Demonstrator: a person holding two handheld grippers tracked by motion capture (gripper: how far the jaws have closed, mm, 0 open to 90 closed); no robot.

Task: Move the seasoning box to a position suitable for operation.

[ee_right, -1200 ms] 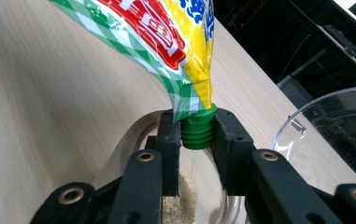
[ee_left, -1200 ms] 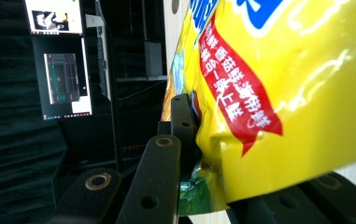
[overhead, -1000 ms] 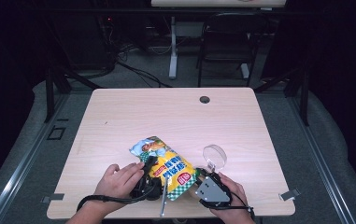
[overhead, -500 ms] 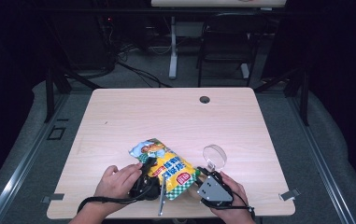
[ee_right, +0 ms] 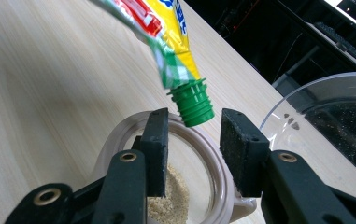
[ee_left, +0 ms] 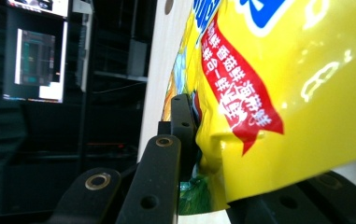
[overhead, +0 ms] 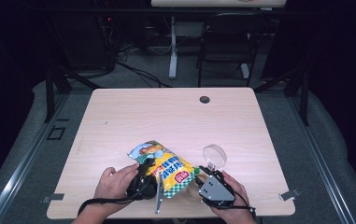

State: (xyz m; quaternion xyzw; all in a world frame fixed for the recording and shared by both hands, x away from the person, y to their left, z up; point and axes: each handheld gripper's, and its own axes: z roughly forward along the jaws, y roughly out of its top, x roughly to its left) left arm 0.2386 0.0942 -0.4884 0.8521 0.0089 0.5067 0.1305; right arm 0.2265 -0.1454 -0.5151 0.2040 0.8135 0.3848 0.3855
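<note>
A yellow snack-style pouch [overhead: 166,167] with a green screw cap [ee_right: 192,105] is held tilted near the table's front edge. My left gripper [overhead: 146,176] is shut on the pouch's lower edge [ee_left: 283,70], and one black fingertip [ee_left: 182,123] presses into the foil. My right gripper [ee_right: 194,126] stands open. Its jaws have just been opening, and the green cap hangs between the pads without touching them. Under the cap sits a beige jar [ee_right: 119,135] holding pale granules. In the high view my right gripper [overhead: 204,171] is at the pouch's right end.
A clear round lid [overhead: 214,156] lies just beyond my right hand, and it appears as a clear lid [ee_right: 325,116] in the right gripper view. The wooden table [overhead: 175,116] has a cable hole [overhead: 204,99] at the back. A chair and desk legs stand beyond it.
The right gripper's jaws have spread apart from the green cap. Both hands and the pouch stay nearly where they were.
</note>
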